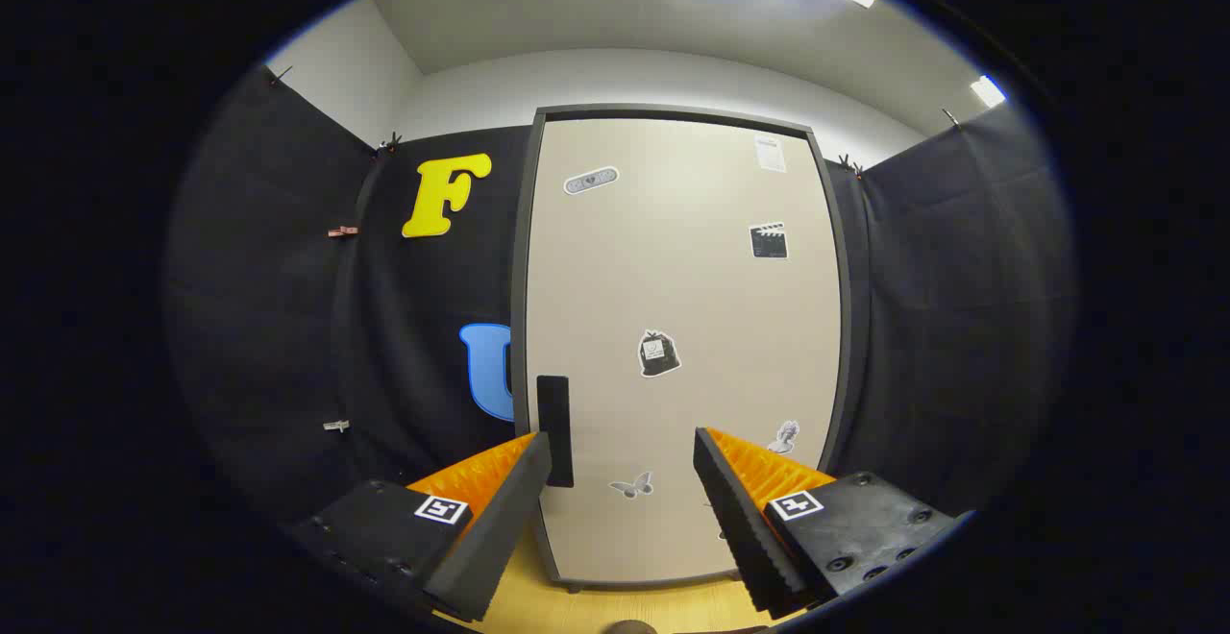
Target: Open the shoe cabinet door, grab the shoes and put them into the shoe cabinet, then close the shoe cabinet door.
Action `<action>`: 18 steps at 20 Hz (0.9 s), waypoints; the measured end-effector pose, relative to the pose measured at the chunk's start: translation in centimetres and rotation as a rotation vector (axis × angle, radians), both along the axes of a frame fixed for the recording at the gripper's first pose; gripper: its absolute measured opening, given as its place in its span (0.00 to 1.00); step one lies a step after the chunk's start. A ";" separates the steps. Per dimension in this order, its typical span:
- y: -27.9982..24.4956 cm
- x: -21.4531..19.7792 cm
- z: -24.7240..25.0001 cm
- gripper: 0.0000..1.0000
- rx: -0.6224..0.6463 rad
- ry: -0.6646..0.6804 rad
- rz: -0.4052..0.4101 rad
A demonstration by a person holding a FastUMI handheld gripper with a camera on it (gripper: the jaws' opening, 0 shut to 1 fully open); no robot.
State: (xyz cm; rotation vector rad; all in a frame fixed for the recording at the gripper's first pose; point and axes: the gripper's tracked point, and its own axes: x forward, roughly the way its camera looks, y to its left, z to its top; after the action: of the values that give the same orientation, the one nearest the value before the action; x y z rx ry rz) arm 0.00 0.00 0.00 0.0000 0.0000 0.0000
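Observation:
The shoe cabinet [673, 327] stands straight ahead, tall with a dark frame. Its beige door [692, 279] is shut and carries several stickers. A dark upright handle [554, 427] sits at the door's left edge, low down, just beyond my left fingertip. My gripper [623, 451] is open, its fingers spread wide with nothing between them, pointing at the lower part of the door.
Black cloth walls close in on both sides of the cabinet. A light wooden floor [615, 605] runs below the door and under my fingers. A small dark rounded thing [629, 626] peeks in at the floor's near edge; I cannot tell what it is.

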 end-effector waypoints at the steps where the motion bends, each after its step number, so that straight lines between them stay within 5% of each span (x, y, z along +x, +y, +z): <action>1: 0.0 0.1 -0.1 0.97 0.000 0.003 0.000; 18: 1.0 1.6 -1.1 0.97 0.003 0.046 -0.003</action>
State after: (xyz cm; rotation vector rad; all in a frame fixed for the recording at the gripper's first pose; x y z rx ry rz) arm 1.57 1.02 -1.08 0.0032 0.0457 -0.0032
